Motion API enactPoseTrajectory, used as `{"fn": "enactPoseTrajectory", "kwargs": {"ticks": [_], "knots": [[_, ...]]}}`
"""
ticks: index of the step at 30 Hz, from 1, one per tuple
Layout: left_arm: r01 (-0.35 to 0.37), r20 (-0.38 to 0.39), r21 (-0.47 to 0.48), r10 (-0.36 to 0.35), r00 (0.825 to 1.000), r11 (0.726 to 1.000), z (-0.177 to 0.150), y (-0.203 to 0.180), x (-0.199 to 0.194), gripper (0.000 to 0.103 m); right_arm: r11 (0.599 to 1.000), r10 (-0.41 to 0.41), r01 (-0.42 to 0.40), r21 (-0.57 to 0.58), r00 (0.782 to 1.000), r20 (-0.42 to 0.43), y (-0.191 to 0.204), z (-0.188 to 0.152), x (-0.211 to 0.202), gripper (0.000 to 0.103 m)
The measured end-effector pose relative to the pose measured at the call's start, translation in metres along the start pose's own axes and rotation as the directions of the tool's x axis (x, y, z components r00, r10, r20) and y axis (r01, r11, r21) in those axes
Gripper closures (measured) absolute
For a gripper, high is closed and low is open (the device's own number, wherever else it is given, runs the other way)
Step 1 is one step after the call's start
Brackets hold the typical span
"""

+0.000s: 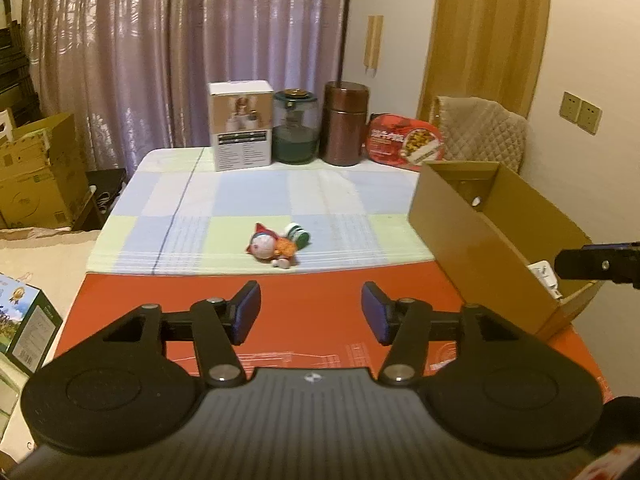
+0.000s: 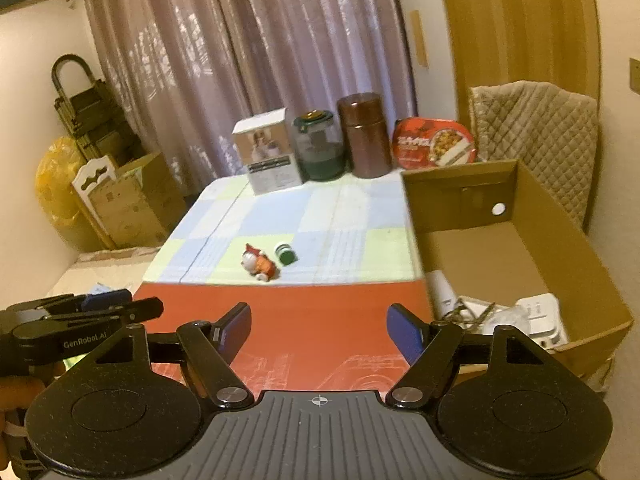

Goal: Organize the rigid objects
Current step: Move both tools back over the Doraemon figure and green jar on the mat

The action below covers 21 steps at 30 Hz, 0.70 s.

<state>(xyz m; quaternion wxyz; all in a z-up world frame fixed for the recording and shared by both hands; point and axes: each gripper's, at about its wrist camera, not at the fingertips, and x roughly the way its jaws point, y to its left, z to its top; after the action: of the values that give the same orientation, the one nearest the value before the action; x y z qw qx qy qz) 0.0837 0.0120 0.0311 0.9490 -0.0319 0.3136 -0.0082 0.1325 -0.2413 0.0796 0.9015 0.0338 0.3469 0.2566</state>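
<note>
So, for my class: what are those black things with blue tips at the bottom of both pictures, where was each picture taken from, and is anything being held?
They are hand-held tongs, one in each of a person's hands, each carrying a camera that looks out along its two fingers. One picture comes from the left tongs, the other from the right tongs. Both are open and hold nothing. On the table's checked cloth lie a small toy figure and a green-capped bottle on its side. A cardboard box stands to the right, with white items inside.

The left tool [image 1: 311, 312] hangs open and empty over the desk [image 1: 312, 312], toy [image 1: 272, 250] and jar [image 1: 299, 235] lying ahead
</note>
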Motion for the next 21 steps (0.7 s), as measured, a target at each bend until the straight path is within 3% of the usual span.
{"fn": "enactPoseTrajectory", "kwargs": {"ticks": [9,21], "knots": [[-0.022,0.006,0.05,0.022,1.0,0.998,-0.001,0.024,0.026,0.023,0.999,0.016,-0.017,-0.038,1.0,-0.024,0.022,-0.006,0.034,0.03],[-0.041,-0.025,0.1,0.044,0.999,0.994,-0.011,0.045,0.108,0.017,0.997,0.001,-0.007,-0.083,0.997,-0.073,0.024,-0.008,0.114,0.03]]}}
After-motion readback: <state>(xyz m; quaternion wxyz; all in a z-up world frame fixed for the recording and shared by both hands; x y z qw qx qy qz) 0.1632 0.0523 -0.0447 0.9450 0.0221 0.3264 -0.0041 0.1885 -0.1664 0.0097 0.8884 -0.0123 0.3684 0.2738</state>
